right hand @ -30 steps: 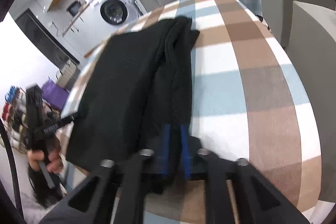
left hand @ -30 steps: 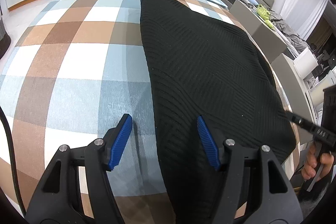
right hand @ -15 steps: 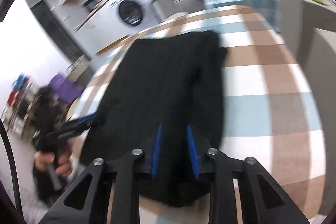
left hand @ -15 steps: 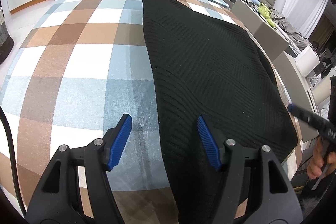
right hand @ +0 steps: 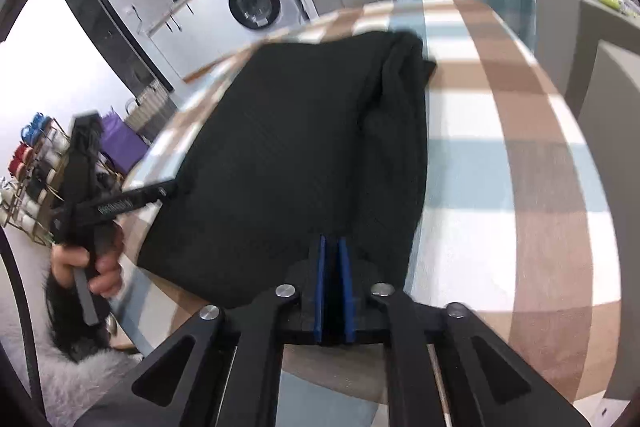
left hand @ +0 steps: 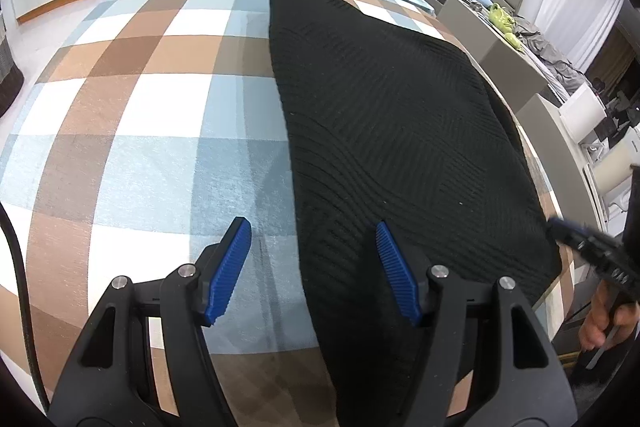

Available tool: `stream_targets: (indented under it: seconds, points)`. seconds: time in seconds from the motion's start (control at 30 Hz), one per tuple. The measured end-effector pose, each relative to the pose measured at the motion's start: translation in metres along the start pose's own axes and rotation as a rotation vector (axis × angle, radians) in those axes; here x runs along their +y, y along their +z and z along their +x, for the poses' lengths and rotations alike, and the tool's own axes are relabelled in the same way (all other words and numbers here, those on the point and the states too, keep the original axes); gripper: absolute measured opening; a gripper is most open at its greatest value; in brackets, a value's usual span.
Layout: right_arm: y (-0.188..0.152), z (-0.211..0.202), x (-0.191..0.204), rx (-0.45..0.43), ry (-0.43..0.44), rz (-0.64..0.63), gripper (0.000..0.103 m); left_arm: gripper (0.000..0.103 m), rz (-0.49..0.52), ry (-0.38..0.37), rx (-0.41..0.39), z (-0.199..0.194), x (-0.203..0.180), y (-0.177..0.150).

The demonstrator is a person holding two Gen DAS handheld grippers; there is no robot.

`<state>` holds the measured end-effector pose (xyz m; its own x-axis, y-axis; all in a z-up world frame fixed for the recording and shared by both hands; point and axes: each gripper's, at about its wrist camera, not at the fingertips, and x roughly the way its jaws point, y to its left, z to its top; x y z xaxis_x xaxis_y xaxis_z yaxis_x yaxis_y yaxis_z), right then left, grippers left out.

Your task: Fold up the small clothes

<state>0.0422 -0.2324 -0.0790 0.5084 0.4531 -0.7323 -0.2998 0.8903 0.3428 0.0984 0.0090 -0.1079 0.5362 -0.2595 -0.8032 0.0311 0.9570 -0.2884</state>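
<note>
right gripper (right hand: 333, 267) blue pads now pressed together on the near hem of the black knit garment (left hand: 384, 131); half a second ago they sat slightly apart. left gripper (left hand: 312, 267) unchanged, jaws wide apart, straddling the garment's left edge. garment lies flat on the checked tablecloth (left hand: 152, 107), right side bunched. likely set to lift the fold.

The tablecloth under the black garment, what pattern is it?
Checked tablecloth: brown, light blue and white squares, clearest in the left wrist view.
</note>
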Motion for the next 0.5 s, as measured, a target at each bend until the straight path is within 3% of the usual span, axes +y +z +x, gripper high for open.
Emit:
stream_targets:
  seconds: [0.07,0.17,0.2,0.23,0.3,0.33,0.43,0.5]
  points:
    - [0.005,-0.006,-0.003,-0.038,-0.016,0.01,0.051,0.062,0.009,-0.005,0.001,0.0,-0.002,-0.001]
    - [0.009,-0.001,-0.016,-0.024,-0.058,0.05,0.051,0.06,0.017,-0.019,-0.003,-0.001,-0.006,-0.004]
    - [0.01,0.005,-0.02,-0.007,-0.061,0.075,0.051,0.054,0.023,-0.03,-0.015,-0.002,-0.007,-0.005]
    - [0.008,0.008,-0.022,-0.002,-0.061,0.085,0.051,0.037,0.035,-0.041,-0.028,-0.003,-0.009,-0.007]
    - [0.008,0.02,-0.02,0.018,-0.078,0.076,0.051,0.028,0.065,-0.021,-0.034,-0.004,-0.012,-0.009]
    - [0.008,0.024,-0.019,0.025,-0.094,0.064,0.051,0.018,0.075,-0.011,-0.044,-0.005,-0.013,-0.009]
    - [0.01,0.034,-0.018,0.041,-0.089,0.071,0.034,0.014,0.073,-0.016,-0.043,-0.005,-0.01,-0.007]
    - [0.014,0.04,-0.016,0.048,-0.072,0.065,0.029,0.014,0.066,-0.013,-0.049,-0.004,-0.006,-0.004]
